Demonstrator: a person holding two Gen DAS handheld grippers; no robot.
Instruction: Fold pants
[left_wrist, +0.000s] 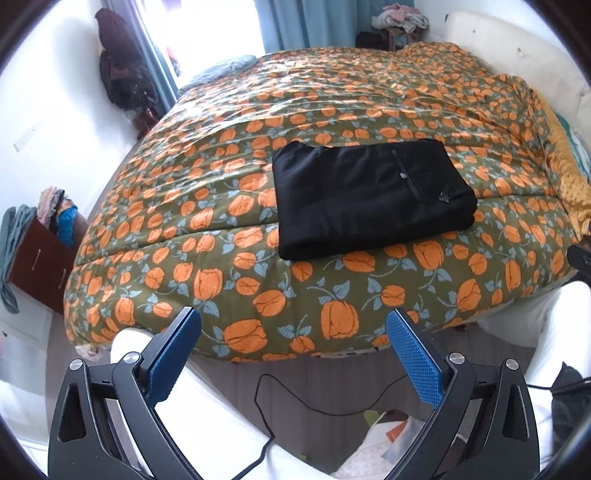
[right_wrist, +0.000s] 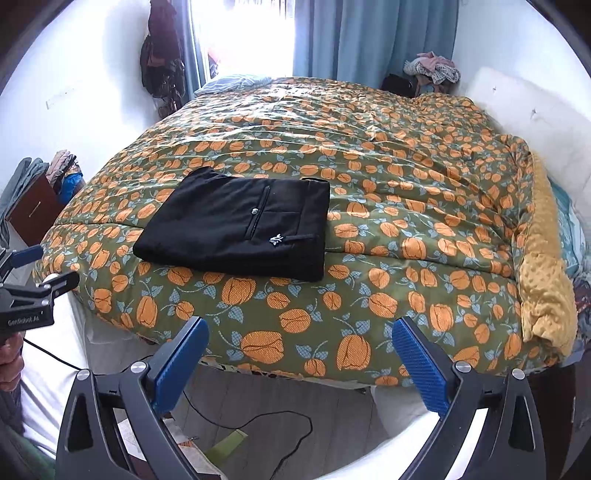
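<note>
My left gripper (left_wrist: 293, 354) is spread wide with nothing between its blue pads (left_wrist: 415, 360). My right gripper (right_wrist: 299, 363) is spread just as wide and holds nothing. In the right view, the left gripper (right_wrist: 40, 271) sits level at the far left edge.

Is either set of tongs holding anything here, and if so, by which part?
Nothing is held. The left tongs and right tongs are both open, back from the bed, while the folded black pants lie untouched on it.
</note>
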